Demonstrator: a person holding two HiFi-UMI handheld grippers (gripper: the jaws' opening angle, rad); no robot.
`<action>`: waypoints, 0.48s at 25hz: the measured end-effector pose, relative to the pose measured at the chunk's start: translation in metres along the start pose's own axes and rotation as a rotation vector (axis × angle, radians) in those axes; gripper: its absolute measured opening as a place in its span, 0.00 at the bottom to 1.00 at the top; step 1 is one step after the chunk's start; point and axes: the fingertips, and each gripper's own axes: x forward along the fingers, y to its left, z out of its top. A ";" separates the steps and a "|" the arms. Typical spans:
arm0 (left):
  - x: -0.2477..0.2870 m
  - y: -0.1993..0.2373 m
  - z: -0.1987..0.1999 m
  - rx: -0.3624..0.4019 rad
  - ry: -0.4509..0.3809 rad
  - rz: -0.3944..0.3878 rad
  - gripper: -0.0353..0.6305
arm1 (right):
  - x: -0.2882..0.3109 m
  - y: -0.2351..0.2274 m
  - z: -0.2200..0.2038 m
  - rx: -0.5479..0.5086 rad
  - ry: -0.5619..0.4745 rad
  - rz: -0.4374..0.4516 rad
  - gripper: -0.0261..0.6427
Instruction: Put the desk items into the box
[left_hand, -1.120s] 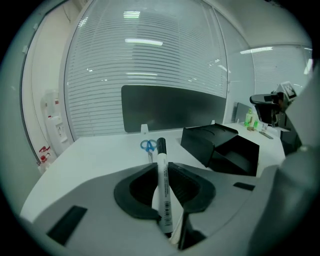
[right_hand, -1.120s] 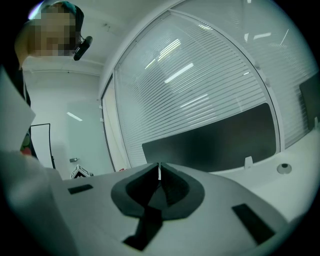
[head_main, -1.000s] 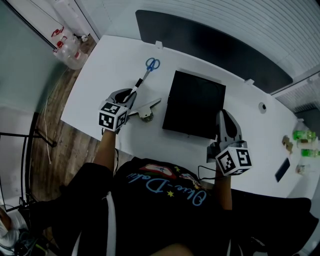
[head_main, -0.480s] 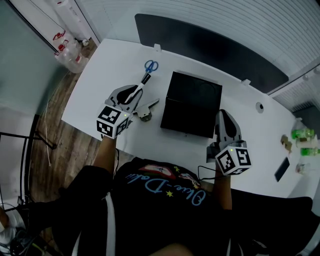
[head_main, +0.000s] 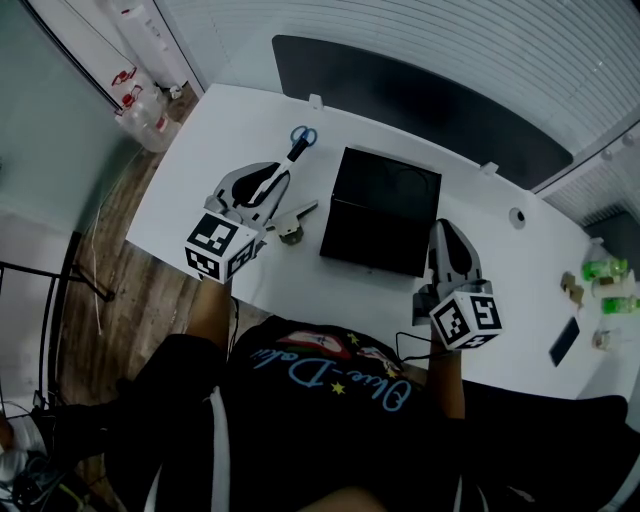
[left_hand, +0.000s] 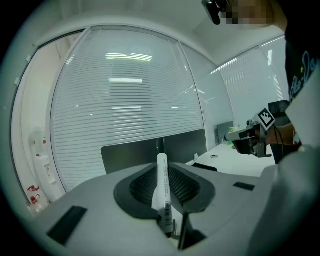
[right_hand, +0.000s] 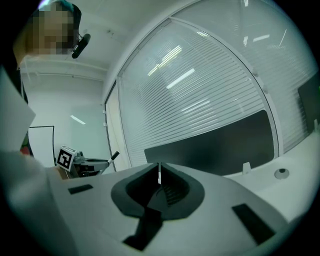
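White-barrelled marker pen (head_main: 283, 165) sits clamped between the jaws of the left gripper (head_main: 262, 183), its dark cap pointing away from the person. It is off the table (head_main: 215, 130), to the left of the black box (head_main: 372, 248). The jaws stand partly closed, pressed on the barrel. The right gripper (head_main: 447, 240) hovers just right of the box's near corner. Its jaws are all but together and nothing is between them.

The step in hand looks like the carry: the pen is picked up but not yet over the box. Next, the left gripper needs to swing right until the pen is above the open box, then lower and let go. Blue-handled scissors (head_main: 303, 135) and a small grey metal desk tool (head_main: 291, 222) lie left of the box, so more trips seem due.

Against a second ago, the left gripper is higher off the table and more tilted, with the pen raised along with it. The right gripper has hardly shifted.
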 end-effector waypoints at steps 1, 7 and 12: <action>-0.001 -0.001 0.004 0.007 -0.007 0.000 0.17 | -0.001 0.001 0.001 0.001 -0.001 -0.001 0.07; -0.004 -0.007 0.019 0.019 -0.027 -0.005 0.17 | -0.006 0.000 0.002 0.009 -0.009 -0.007 0.07; 0.001 -0.016 0.033 0.004 -0.075 -0.028 0.17 | -0.015 -0.007 0.002 0.012 -0.011 -0.029 0.07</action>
